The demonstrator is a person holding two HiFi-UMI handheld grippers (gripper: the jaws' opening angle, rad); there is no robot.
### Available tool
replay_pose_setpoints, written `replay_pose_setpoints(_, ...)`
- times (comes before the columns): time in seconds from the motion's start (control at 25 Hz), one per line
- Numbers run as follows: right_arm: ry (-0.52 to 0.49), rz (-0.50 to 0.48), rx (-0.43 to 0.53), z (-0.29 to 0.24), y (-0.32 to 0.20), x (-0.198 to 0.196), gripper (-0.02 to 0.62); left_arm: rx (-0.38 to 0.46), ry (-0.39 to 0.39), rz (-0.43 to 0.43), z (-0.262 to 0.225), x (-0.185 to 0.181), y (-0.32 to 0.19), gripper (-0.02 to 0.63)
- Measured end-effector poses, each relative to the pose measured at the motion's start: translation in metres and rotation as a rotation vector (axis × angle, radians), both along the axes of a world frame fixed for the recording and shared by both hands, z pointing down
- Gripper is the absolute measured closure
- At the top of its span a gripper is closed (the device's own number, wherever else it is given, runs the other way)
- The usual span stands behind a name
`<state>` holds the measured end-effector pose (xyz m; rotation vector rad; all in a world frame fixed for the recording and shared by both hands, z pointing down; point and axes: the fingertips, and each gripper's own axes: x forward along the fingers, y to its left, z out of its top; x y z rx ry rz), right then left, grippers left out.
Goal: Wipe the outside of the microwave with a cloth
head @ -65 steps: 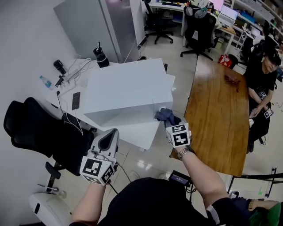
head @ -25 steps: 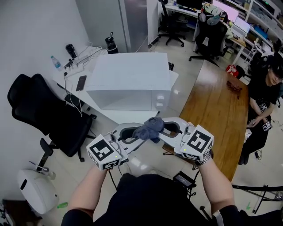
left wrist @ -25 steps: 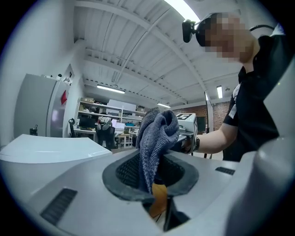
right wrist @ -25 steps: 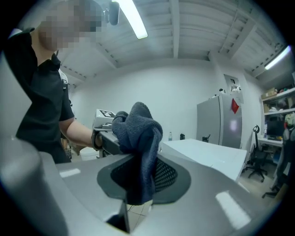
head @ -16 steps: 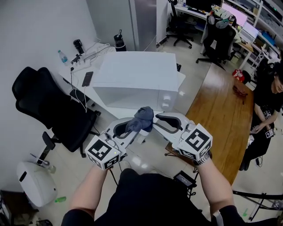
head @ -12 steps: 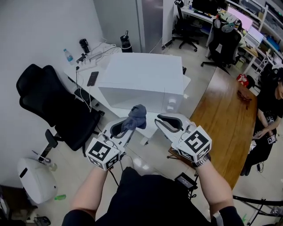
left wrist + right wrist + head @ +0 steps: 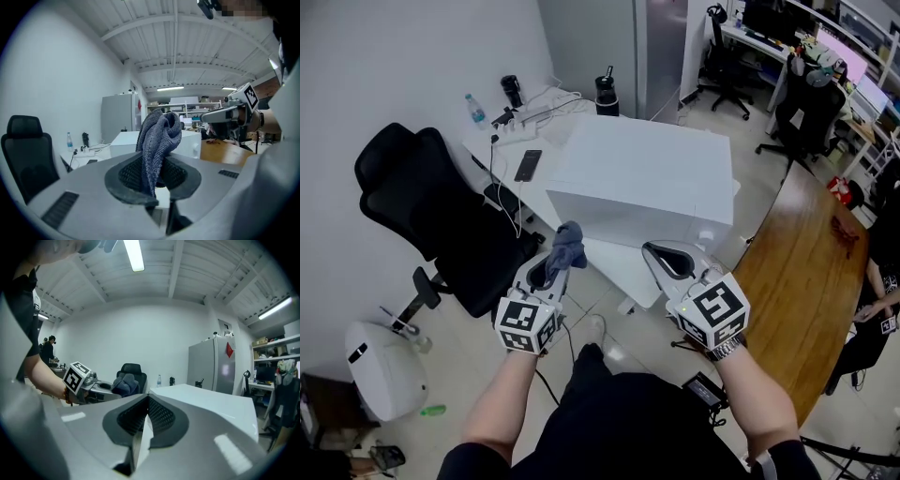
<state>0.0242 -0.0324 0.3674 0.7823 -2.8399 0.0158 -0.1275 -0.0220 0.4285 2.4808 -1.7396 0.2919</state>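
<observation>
The white microwave (image 7: 647,178) stands on a low white table, ahead of both grippers. My left gripper (image 7: 551,267) is shut on a grey-blue cloth (image 7: 566,246), whose bunched end sticks up above the jaws near the microwave's front left corner. In the left gripper view the cloth (image 7: 157,140) hangs pinched between the pads, and the jaws have just closed a little further on it. My right gripper (image 7: 667,255) is shut with nothing in it, in front of the microwave's right part. The right gripper view shows the microwave's top (image 7: 211,401) and the cloth (image 7: 124,383) off to the left.
A black office chair (image 7: 431,206) stands left of the table. A phone (image 7: 528,164), cables and a bottle (image 7: 474,110) lie at the table's far left. A long wooden table (image 7: 811,253) runs along the right. A white device (image 7: 384,370) sits on the floor at lower left.
The cloth went from the right gripper to the left one. The two grippers then parted, and the left swung leftward with the cloth. The right gripper's jaws are now together.
</observation>
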Motion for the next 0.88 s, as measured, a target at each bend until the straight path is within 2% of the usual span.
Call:
replay_pose_setpoints(0.24, -0.04, 0.06, -0.008, -0.008, -0.047, -0.021, 0.595, -0.056, 0.024, -0.142, 0.035, -0.072, -0.041, 0.526)
replay_pose_setpoints(0.48, -0.072, 0.15, -0.009, -0.012, -0.101, -0.039, 0.595, -0.125, 0.043, -0.166, 0.073, -0.119, -0.087, 0.526)
replay_pose_setpoints(0.64, -0.101, 0.213, -0.015, -0.017, -0.135, -0.043, 0.595, -0.152, 0.047, -0.109, 0.091, -0.127, -0.12, 0.526)
replay_pose_setpoints(0.88, -0.108, 0.255, -0.025, -0.016, -0.173, -0.056, 0.595, -0.198, 0.068, 0.06, 0.114, -0.117, -0.151, 0.526)
